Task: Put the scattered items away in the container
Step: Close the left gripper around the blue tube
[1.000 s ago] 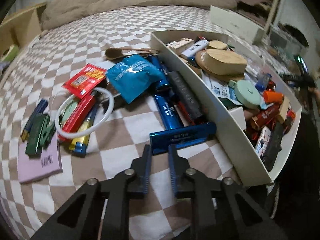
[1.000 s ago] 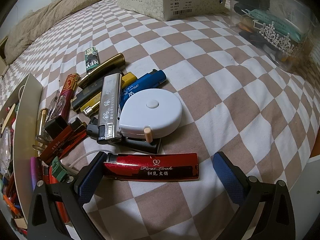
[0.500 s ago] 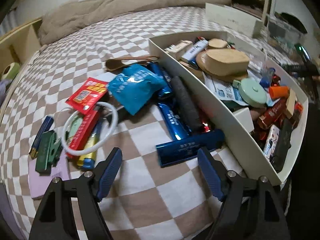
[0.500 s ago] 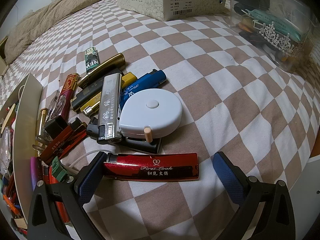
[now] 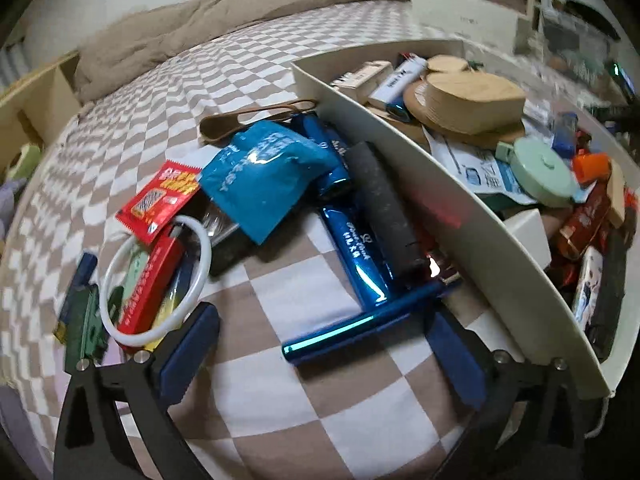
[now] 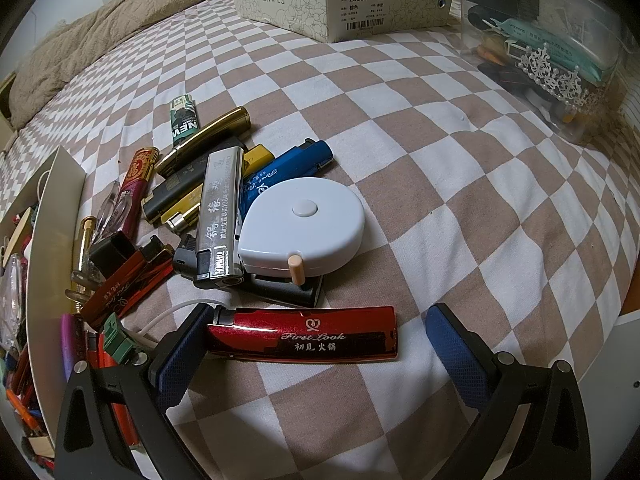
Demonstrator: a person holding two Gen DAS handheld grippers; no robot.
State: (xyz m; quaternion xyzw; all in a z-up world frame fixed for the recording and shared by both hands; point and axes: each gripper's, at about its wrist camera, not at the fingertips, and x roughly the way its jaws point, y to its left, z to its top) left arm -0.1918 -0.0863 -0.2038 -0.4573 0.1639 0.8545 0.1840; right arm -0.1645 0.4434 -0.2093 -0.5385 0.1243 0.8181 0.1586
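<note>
1. Left gripper [image 5: 320, 354]: jaws have just been opening and now stand wide, pads clear of everything. A glossy blue lighter [image 5: 362, 326] lies crosswise between them on the checkered bed [image 5: 280, 396], not gripped; its right end runs up to the container wall.
2. Just ahead of the left gripper: a second blue lighter [image 5: 352, 252] and a dark grey textured stick [image 5: 384, 212], side by side along the wall of the container [image 5: 420, 176]. Further ahead, a blue foil packet [image 5: 260, 176] on top of the pile.
3. Ahead-left of the left gripper: white ring [image 5: 156, 280] over a red lighter [image 5: 150, 280]; red sachet [image 5: 160, 196] beyond it.
4. Container is to the right of the left gripper: white open box, already crowded; wooden block [image 5: 472, 100] and mint round case [image 5: 542, 172] visible on top.
5. Left gripper is pitched steeply down at the bed; frame is motion-blurred.
6. Right gripper [image 6: 316, 354]: released, jaws wide. A red "First Look" lighter [image 6: 304, 332] lies crosswise between them; its left end is against the left pad, right pad well clear.
7. Just ahead of the right gripper: white tape measure [image 6: 304, 220] and silver lighter [image 6: 220, 216], atop a lighter cluster.
8. Right gripper also points steeply down.
</note>
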